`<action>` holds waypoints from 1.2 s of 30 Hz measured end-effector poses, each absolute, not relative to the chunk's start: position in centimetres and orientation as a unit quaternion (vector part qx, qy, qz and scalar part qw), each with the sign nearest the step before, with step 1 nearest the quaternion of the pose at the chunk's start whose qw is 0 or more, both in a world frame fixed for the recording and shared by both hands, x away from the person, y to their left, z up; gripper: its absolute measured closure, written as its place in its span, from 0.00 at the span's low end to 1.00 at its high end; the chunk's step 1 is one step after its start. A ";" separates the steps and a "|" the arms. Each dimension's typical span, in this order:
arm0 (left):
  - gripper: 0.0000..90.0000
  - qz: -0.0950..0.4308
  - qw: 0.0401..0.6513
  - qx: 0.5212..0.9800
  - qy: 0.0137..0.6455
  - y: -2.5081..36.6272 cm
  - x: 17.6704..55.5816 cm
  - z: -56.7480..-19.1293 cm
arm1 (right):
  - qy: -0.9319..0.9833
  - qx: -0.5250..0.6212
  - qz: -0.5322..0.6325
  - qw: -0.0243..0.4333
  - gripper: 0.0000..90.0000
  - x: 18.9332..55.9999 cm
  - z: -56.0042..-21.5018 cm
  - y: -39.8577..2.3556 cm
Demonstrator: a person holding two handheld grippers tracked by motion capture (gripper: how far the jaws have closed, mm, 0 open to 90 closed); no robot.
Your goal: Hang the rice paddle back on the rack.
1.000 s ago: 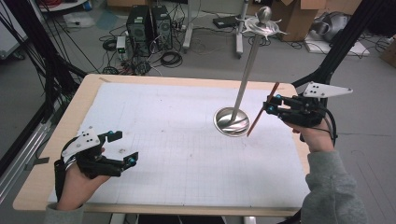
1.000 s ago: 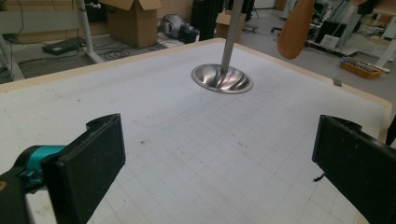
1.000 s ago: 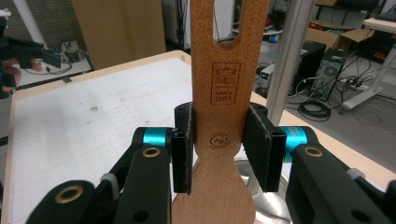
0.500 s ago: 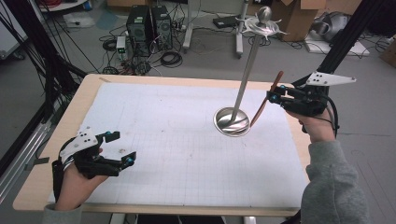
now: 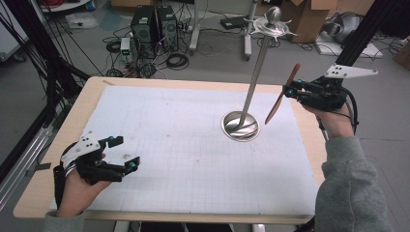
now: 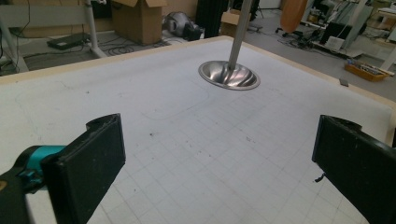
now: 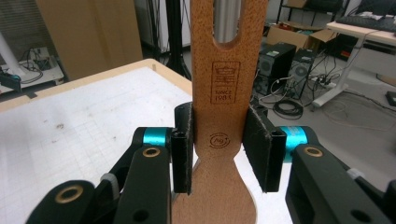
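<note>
At table's right edge, right gripper (image 5: pixel 291 90) clamping wooden spatula (image 5: pixel 282 94) mid-handle, long axis tilting upward, just right of steel stand (image 5: pixel 256 72); left gripper (image 5: pixel 123 153) idling wide open, empty, far left.

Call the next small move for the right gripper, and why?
Probably lift the spatula a bit higher toward the hooks atop the stand, then bring its slot over one. The right gripper is shut on the wooden spatula, which hangs tilted beside the pole, clear of the table and well below the hooks. The left gripper is open and idle.
</note>
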State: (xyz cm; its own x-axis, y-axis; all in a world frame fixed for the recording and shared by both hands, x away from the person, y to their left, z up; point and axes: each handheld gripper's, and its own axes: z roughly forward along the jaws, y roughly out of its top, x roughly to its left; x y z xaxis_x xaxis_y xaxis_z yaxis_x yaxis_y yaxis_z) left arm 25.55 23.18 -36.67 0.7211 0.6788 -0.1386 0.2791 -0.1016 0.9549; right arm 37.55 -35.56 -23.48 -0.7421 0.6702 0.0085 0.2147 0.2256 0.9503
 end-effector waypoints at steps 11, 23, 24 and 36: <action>0.03 0.172 0.582 0.721 0.334 23.4 25.6 -36.8 | 0.748 0.297 0.554 0.214 0.72 38.1 -22.5 -36.3; 0.03 0.173 0.587 0.716 0.335 23.9 25.5 -36.7 | 0.741 0.304 0.554 0.225 0.72 39.3 -20.8 -36.2; 0.03 0.173 0.587 0.716 0.335 23.9 25.5 -36.8 | 0.739 0.301 0.559 0.225 0.72 39.5 -20.7 -36.2; 0.03 0.173 0.586 0.716 0.339 24.2 25.4 -36.9 | 0.733 0.294 0.569 0.230 0.72 39.9 -19.5 -36.1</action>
State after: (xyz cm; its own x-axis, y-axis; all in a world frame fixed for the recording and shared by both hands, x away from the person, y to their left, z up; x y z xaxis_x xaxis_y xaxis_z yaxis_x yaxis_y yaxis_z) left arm 25.42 24.20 -36.88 0.7102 0.6877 -0.1503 0.2833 -0.0837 0.9554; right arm 39.90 -36.08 -19.52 -0.7211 0.6929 -0.0028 0.1689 0.1798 0.9691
